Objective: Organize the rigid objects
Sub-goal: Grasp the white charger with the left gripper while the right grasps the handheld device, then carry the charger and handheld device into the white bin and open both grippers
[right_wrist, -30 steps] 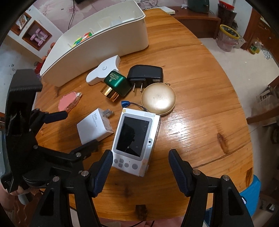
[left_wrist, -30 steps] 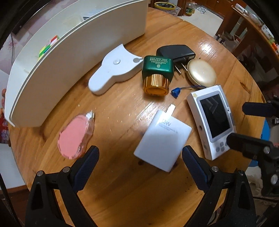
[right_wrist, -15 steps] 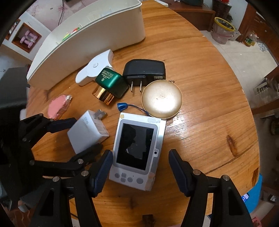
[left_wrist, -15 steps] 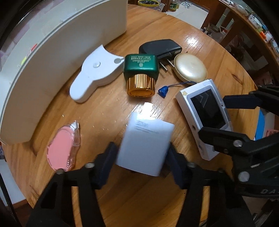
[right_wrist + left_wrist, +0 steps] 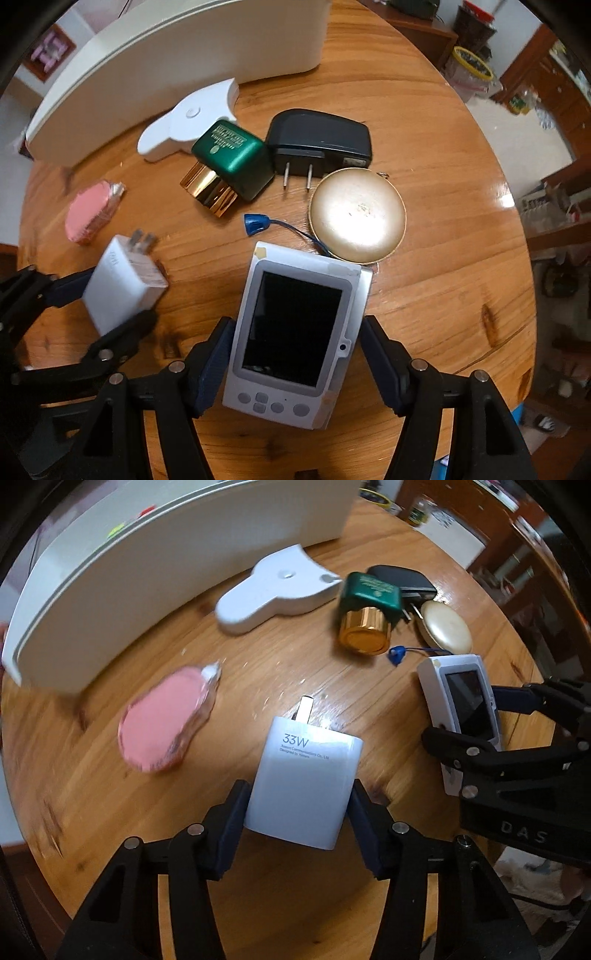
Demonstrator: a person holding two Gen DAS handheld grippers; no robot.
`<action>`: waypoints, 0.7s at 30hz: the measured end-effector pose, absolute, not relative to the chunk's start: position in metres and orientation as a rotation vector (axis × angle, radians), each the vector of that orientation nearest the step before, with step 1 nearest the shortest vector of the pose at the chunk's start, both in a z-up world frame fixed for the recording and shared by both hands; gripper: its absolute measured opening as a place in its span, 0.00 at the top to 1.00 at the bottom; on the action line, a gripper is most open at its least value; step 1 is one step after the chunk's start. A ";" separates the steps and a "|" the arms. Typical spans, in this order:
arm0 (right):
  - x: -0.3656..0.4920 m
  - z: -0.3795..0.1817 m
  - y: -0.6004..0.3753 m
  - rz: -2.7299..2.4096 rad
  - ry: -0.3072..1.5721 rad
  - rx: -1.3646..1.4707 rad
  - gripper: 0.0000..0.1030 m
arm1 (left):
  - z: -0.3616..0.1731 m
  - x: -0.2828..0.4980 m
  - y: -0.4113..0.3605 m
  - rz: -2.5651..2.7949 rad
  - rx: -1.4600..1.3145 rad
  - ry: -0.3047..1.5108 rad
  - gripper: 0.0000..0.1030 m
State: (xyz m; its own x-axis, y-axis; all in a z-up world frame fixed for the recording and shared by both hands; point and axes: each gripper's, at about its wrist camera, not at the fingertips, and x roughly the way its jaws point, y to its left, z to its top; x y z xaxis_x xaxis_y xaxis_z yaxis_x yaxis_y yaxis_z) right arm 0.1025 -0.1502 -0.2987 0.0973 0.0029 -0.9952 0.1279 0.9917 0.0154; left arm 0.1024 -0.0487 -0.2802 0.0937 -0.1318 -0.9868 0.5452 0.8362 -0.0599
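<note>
My left gripper (image 5: 297, 805) is shut on a white 33W charger (image 5: 301, 786), held just above the round wooden table (image 5: 147, 849); the charger also shows in the right wrist view (image 5: 122, 284). My right gripper (image 5: 295, 362) has its pads on both sides of a white handheld device with a dark screen (image 5: 295, 332), which also shows in the left wrist view (image 5: 461, 705). A long white organizer bin (image 5: 166, 62) stands at the back left.
On the table lie a pink tape dispenser (image 5: 166, 720), a white tape measure (image 5: 188, 118), a green and gold bottle (image 5: 225, 166), a black plug adapter (image 5: 317, 140), a round gold compact (image 5: 356, 216) and a blue tag on a cord (image 5: 255, 223).
My left gripper closed on the white charger and lifted it slightly. My right gripper moved forward and closed around the handheld device.
</note>
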 end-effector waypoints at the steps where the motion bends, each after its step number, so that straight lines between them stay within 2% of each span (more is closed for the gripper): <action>1: 0.104 -0.299 -0.147 -0.088 1.469 0.097 0.38 | -0.281 0.102 -0.049 -0.508 0.341 1.403 0.45; 8: 0.104 -0.295 -0.128 -0.054 1.480 0.057 0.39 | -0.271 0.093 -0.041 -0.451 0.200 1.416 0.46; 14: 0.099 -0.266 -0.142 0.002 1.430 0.087 0.39 | -0.238 0.094 -0.032 -0.409 0.091 1.374 0.49; 20: 0.099 -0.231 -0.151 0.050 1.358 0.132 0.40 | -0.212 0.105 -0.028 -0.386 0.006 1.329 0.58; 21: 0.100 -0.226 -0.149 0.059 1.349 0.138 0.40 | -0.209 0.107 -0.027 -0.382 -0.002 1.322 0.64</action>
